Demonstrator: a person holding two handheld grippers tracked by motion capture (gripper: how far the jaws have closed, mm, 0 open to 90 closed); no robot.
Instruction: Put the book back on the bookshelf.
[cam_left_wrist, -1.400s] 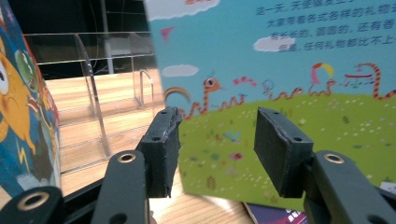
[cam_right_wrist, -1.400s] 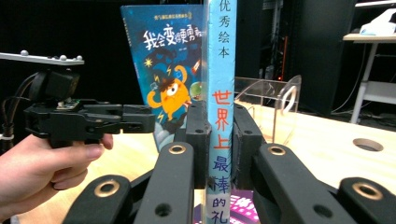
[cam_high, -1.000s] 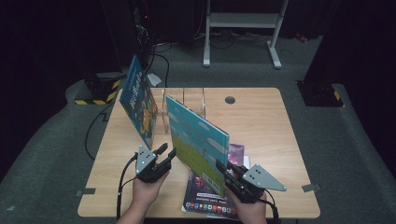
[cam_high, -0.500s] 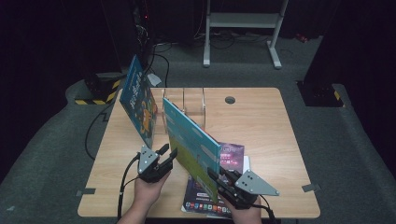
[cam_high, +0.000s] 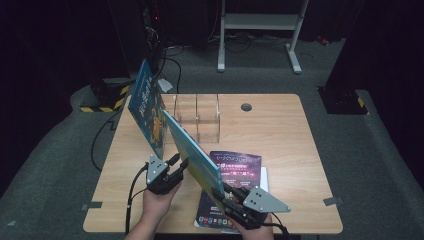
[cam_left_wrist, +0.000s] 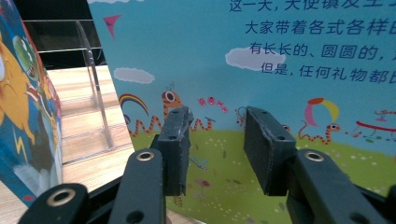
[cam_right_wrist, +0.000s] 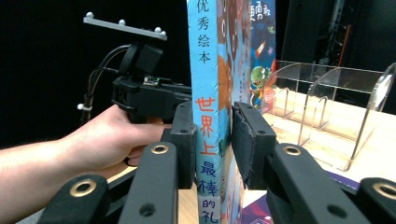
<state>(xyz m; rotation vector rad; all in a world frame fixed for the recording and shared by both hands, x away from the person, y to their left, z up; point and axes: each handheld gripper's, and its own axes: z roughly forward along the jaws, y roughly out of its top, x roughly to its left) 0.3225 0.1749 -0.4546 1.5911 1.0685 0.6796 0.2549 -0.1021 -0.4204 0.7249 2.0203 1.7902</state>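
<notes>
On the wooden table (cam_high: 280, 130), the right gripper (cam_high: 231, 196) sits at the near edge, right of centre, with its jaws clamped on a thin light-blue picture book (cam_high: 192, 155). The right gripper view shows this grip closely: the right gripper (cam_right_wrist: 212, 140) has one black pad on each side of the book's spine (cam_right_wrist: 205, 116), which stands upright and carries a column of red and blue characters. In the high view the book rises from the gripper and leans away toward the far left, its top edge tilted.

The left gripper (cam_high: 175, 165) is near the left of the table, just beside the held book on its left. In the left gripper view its jaws stand apart with nothing between them, and the left gripper (cam_left_wrist: 217, 149) faces the book's cover (cam_left_wrist: 261, 70), which shows clouds, a rainbow, worm-like figures and green grass. The person's left hand (cam_right_wrist: 109, 140) wraps the handle of that gripper.

A second picture book (cam_high: 147, 112) with a blue cover and a yellow cartoon figure stands tilted farther left and farther away, close to a clear acrylic divider rack (cam_high: 197, 112) at the middle far part of the table. A dark purple booklet (cam_high: 235, 167) lies flat on the table just right of the held book, partly under the right gripper.
</notes>
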